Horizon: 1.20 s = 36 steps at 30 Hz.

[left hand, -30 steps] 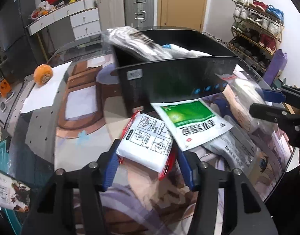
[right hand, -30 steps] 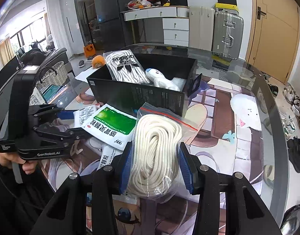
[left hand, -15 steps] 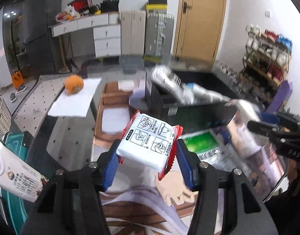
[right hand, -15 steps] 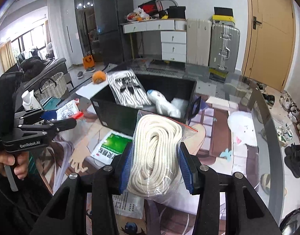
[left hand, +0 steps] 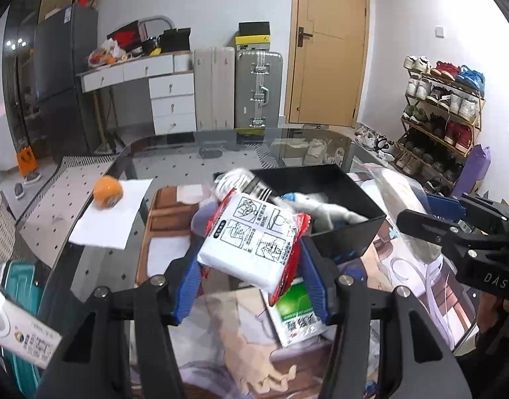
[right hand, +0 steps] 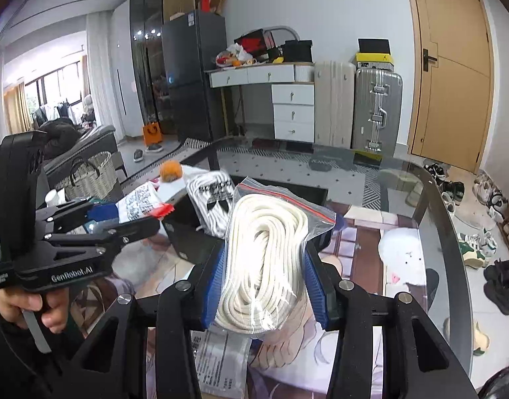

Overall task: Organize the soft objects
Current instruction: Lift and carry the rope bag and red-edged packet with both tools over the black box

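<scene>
While the glass table's (right hand: 430,199) far edge is lying bare, the left gripper (left hand: 251,266) is pinching a white packet (left hand: 251,242) and the right gripper (right hand: 264,276) a rope bag (right hand: 267,249), both above the table before the black box (left hand: 340,199) holding white bundles (left hand: 327,209).

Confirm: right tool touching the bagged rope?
Touching. The right wrist view shows the right tool with both blue pads pressed against the bag of white rope, lifted off the table.

A silver suitcase (left hand: 258,89) stands beside white drawers (left hand: 170,99), near a wooden door (left hand: 330,46) and shoe rack (left hand: 440,113).
</scene>
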Each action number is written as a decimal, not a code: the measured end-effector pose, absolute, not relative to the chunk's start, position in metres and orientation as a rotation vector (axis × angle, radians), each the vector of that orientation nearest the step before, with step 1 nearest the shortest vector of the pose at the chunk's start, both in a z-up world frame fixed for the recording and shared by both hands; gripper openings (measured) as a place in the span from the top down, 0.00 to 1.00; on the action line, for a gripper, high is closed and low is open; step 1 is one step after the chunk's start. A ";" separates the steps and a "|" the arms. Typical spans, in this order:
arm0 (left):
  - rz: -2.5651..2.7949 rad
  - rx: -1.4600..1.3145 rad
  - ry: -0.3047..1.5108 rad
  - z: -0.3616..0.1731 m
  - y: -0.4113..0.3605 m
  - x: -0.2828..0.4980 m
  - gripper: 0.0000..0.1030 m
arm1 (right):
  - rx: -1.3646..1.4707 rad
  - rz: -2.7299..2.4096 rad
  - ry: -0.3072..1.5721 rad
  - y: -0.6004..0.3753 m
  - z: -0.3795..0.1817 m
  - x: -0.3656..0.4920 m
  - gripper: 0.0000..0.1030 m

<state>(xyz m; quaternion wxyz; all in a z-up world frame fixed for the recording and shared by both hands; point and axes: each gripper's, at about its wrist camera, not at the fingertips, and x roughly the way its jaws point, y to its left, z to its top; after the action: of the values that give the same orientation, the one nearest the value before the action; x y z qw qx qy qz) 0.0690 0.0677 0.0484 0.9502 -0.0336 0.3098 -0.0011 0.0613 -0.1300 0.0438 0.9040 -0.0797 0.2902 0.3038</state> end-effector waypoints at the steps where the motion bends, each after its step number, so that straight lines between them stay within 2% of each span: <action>1: -0.002 -0.061 0.625 0.050 0.065 0.071 0.47 | -0.157 0.624 0.590 -0.131 0.046 0.062 0.56; 22: 0.005 -0.023 0.622 0.051 0.062 0.123 0.47 | -0.152 0.642 0.560 -0.099 0.058 0.105 0.57; 36: -0.028 -0.006 0.626 0.043 0.060 0.157 0.47 | -0.166 0.620 0.621 -0.092 0.038 0.141 0.57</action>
<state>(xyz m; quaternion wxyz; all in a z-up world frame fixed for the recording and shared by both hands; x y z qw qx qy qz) 0.1568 0.0601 0.0431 0.9513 -0.0029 0.3080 -0.0139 0.1405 -0.0924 0.0377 0.9019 -0.0804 0.3001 0.3000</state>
